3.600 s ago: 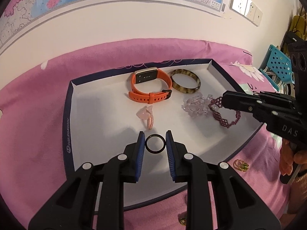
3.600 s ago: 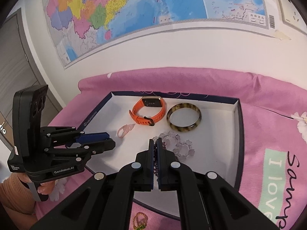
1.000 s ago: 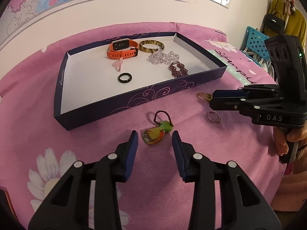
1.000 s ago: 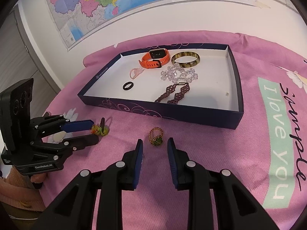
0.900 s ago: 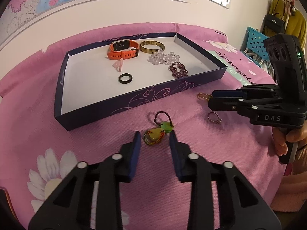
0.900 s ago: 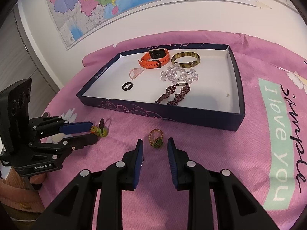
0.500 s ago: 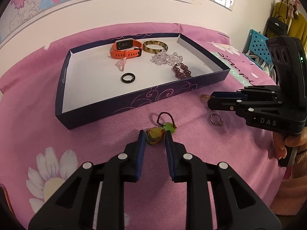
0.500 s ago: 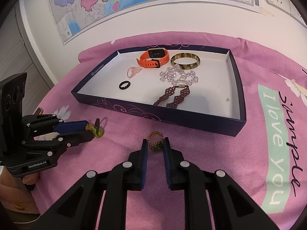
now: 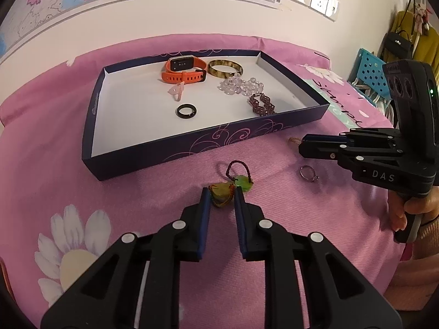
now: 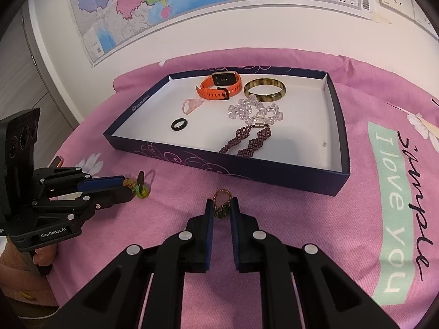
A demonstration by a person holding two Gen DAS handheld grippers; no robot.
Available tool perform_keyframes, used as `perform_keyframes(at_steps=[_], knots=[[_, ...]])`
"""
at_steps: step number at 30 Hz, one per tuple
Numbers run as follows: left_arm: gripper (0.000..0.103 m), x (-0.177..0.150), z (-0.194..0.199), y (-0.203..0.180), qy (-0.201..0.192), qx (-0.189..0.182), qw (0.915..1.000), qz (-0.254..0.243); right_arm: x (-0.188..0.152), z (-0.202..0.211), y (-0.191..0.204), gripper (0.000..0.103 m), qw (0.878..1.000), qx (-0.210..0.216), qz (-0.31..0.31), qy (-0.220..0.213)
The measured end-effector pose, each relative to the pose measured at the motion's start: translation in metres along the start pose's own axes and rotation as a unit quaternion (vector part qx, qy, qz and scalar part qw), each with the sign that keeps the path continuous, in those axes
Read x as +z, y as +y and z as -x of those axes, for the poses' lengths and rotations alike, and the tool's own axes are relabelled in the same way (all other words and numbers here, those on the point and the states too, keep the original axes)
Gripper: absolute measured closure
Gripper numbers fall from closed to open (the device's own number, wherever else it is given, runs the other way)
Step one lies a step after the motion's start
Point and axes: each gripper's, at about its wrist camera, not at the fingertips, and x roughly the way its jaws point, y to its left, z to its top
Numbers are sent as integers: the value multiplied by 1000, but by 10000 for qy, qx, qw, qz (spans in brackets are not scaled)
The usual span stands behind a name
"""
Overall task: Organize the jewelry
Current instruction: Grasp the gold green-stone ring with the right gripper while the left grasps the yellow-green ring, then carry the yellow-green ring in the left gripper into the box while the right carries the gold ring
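Both grippers closing on loose pieces lying on the pink cloth in front of the tray.

Left gripper (image 9: 221, 193): jaws narrow, flanking the amber-and-green charm (image 9: 223, 194), contact w/ pads can't be told. Right gripper (image 10: 221, 207): jaws narrow around the beaded ring (image 10: 221, 203) low-centre, likely so both go to the tray (image 10: 274, 171) together (watch, bangle, bracelets already inside). Only the left view shows the silver ring (image 9: 308, 173) centre-right; right view alone shows the "I love you" print (image 10: 395, 219) at right.

beaded ring (image 9: 295, 140) mostly hidden behind right tool (image 9: 304, 142)
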Motion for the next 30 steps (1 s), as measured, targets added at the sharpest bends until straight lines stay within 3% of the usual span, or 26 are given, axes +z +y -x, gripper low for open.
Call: perform_keyframes(at_steps=[12,30], knots=[[85,5,21,4,-259,-64,9996,78,4,14,-3,93,9995,157,-133,-219],[85,44,25,8,-561,41,9984,-38,38,21,-5,93,9983,31,76,-569]])
